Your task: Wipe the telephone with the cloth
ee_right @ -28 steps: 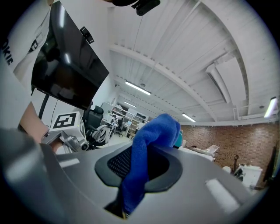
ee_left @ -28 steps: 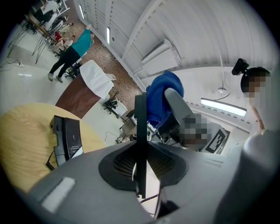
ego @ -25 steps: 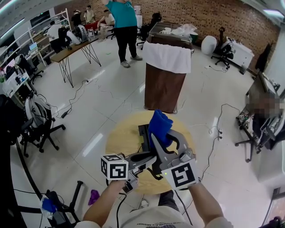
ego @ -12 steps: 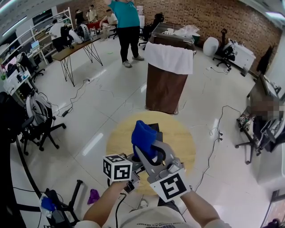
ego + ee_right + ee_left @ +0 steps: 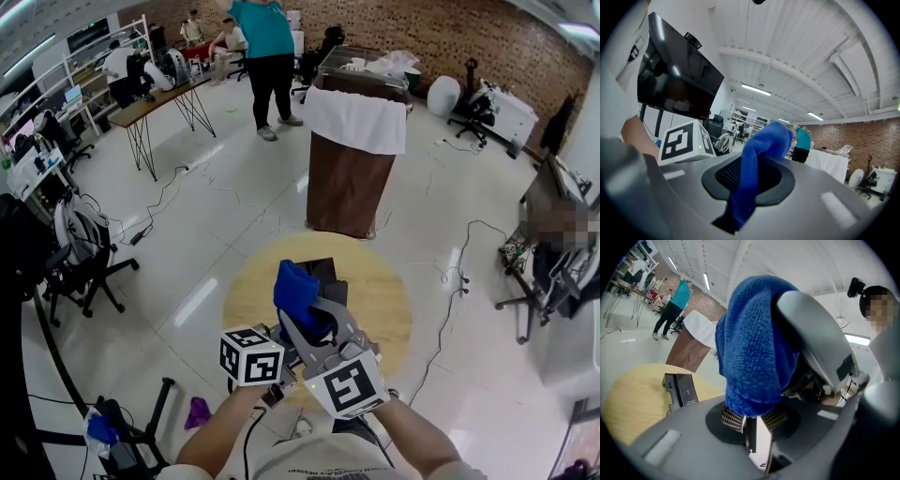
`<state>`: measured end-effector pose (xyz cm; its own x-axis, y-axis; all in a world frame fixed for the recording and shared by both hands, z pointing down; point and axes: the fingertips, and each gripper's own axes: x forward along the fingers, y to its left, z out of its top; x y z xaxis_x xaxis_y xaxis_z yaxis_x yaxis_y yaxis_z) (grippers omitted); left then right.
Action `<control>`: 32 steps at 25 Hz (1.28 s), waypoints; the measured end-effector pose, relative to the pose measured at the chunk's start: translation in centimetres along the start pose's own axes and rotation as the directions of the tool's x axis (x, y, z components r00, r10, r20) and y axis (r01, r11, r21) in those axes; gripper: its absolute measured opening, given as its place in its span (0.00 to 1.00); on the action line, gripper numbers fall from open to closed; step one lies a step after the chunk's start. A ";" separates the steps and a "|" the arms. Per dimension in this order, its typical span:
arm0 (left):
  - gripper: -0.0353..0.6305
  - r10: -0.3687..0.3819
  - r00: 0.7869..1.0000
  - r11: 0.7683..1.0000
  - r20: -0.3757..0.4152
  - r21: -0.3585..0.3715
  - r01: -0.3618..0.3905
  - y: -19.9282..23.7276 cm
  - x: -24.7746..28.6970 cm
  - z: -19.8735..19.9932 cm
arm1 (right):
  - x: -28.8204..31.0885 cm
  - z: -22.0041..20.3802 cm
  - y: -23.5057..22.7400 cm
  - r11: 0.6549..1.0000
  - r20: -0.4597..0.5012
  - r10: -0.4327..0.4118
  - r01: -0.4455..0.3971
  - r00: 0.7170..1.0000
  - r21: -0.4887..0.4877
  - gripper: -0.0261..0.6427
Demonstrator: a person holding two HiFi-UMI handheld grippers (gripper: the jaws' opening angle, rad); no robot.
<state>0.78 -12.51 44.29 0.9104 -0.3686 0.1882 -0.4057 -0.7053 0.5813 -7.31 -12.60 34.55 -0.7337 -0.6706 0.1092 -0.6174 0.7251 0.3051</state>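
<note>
A person stands at a round wooden counter [image 5: 386, 305], a pair of tongs in each hand.

The right tongs [image 5: 306, 321] are clamped on a blue cloth [image 5: 296, 289]. It bunches above their tips, and a tail hangs out behind the pads. The cloth looks soft, light and limp. Its nap is looped and should grip dust rather than slide. It is best held by a thick fold, as it is here, so that a padded lump faces outward.

The left tongs [image 5: 753, 423] stand narrow, closed on a thin flat piece [image 5: 751, 439]. The piece has a dark edge and a glossy face, and it stands upright between the pads. It may be the telephone's handset, but I cannot be sure. The cloth hangs just over it.

The telephone base [image 5: 326, 273] lies flat at the far middle of the counter, just beyond the cloth. Neither pair of tongs touches it. It is a black rectangle with a cradle slot along its left side and a smooth panel on its right. Its long axis runs near to far, with the far end aimed roughly at a brown draped stand [image 5: 349, 178] on the floor beyond.

The base looks like rigid, smooth plastic. It is probably light enough to skid under a firm wipe, so it wants steadying by its long edges. Strokes are likely to go best along its length.
</note>
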 end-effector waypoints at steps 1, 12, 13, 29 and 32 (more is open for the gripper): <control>0.14 -0.001 1.000 1.000 0.000 0.002 0.001 0.0 0.0 0.0 | 0.1 0.0 -0.2 1.000 -0.002 -0.004 0.004 1.000 -0.001 0.13; 0.14 -0.009 1.000 1.000 -0.004 0.006 0.009 -0.2 -0.1 -0.7 | 0.6 1.1 -2.7 0.999 0.018 -0.045 0.045 0.999 -0.014 0.13; 0.14 -0.009 1.000 1.000 -0.005 0.004 0.009 -0.2 -0.1 -0.8 | 0.6 1.1 -2.9 0.999 0.020 -0.049 0.049 0.999 -0.016 0.13; 0.14 -0.026 1.000 1.000 -0.005 0.011 0.026 -0.5 -0.4 -1.3 | 0.8 3.8 -6.5 0.994 0.084 -0.105 0.106 0.991 -0.014 0.13; 0.14 -0.031 1.000 0.999 0.000 0.012 0.031 -0.6 -0.4 -1.2 | 0.8 3.5 -7.3 0.993 0.085 -0.114 0.116 0.990 -0.016 0.13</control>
<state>0.77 -11.23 44.78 0.9224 -0.3466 0.1704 -0.3785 -0.7235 0.5773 -4.40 -17.93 29.06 -0.6799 -0.7333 -0.0066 -0.6935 0.6401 0.3307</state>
